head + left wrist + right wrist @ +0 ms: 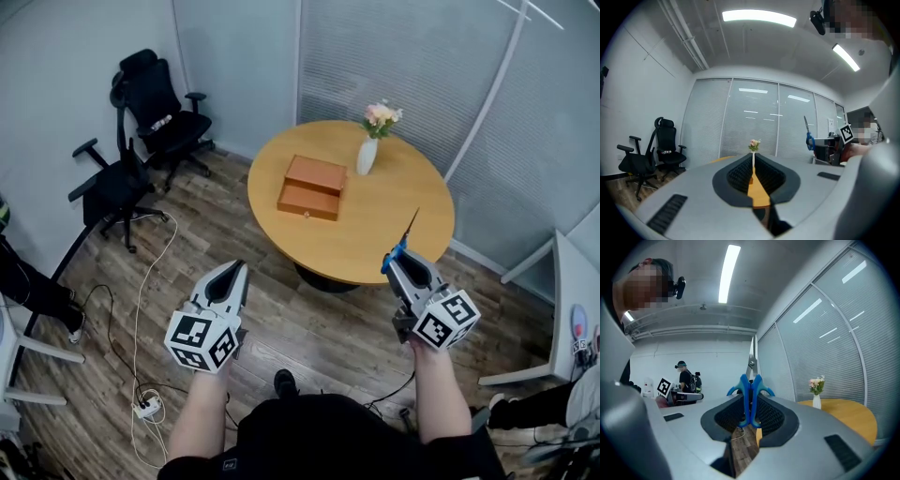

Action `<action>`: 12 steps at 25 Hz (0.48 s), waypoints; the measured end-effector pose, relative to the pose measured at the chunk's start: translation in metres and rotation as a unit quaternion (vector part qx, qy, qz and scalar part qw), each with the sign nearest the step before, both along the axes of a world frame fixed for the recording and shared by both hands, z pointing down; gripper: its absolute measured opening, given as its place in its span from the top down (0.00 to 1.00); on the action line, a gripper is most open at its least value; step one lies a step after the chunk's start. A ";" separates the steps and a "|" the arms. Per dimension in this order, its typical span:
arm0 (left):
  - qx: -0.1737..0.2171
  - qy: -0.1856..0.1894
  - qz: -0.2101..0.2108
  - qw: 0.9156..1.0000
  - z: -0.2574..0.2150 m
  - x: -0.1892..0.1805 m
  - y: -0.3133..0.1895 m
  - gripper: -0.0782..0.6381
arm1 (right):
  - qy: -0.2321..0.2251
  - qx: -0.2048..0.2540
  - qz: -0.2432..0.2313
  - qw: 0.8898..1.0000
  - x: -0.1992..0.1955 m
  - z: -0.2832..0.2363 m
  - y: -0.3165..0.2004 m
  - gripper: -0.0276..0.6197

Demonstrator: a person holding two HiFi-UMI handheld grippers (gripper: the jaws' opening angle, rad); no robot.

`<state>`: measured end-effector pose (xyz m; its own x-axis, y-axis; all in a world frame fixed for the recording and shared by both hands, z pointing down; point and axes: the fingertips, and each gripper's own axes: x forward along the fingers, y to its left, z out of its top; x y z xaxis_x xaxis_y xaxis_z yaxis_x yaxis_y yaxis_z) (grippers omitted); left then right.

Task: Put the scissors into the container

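The round tabletop (pixel 375 230) carries the wooden container (pixel 312 187). I cannot tell if the container is open. My right claw (pixel 405 264) is to the right of the container and nearer to me. It is closed on the blue handles of the scissors (pixel 403 240), with the blades pointing up and away. My left claw (pixel 232 277), near-left of the container, is pressed almost together and holds nothing. 1 vase (pixel 367 156) stands behind-right of the container, I judge beside the path.

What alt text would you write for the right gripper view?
The right gripper has its jaws shut on blue-handled metal scissors, blades pointing up. Beyond it, a white vase of flowers stands on a round wooden table.
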<state>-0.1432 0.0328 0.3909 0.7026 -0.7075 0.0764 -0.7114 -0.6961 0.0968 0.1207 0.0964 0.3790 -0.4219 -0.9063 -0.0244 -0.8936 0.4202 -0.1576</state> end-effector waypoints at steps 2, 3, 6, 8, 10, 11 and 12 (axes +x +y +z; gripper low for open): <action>-0.001 0.003 0.001 1.000 -0.001 -0.008 -0.012 0.86 | 0.003 0.001 0.001 1.000 -0.008 -0.004 -0.012 0.81; -0.002 0.003 0.002 1.000 0.000 -0.012 -0.017 0.86 | 0.005 0.001 0.002 1.000 -0.012 -0.005 -0.017 0.81; -0.006 0.003 0.003 1.000 0.003 -0.020 -0.034 0.86 | 0.008 -0.003 0.003 1.000 -0.019 -0.005 -0.033 0.81; -0.009 0.006 0.002 1.000 0.005 -0.022 -0.044 0.86 | 0.007 -0.010 0.003 1.000 -0.019 -0.001 -0.044 0.81; -0.013 0.007 -0.001 1.000 0.009 -0.022 -0.054 0.86 | 0.007 -0.016 0.001 1.000 -0.016 0.002 -0.054 0.81; -0.016 0.006 -0.002 1.000 0.012 -0.020 -0.060 0.86 | 0.006 -0.017 0.001 1.000 -0.013 0.002 -0.060 0.81; -0.019 0.006 -0.004 1.000 0.015 -0.017 -0.067 0.86 | 0.005 -0.018 0.000 1.000 -0.009 0.003 -0.066 0.81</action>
<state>-0.1600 -0.0344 0.4058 0.6979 -0.7097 0.0960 -0.7157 -0.6859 0.1317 0.1113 0.0299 0.3821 -0.4224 -0.9063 0.0120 -0.8951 0.4150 -0.1630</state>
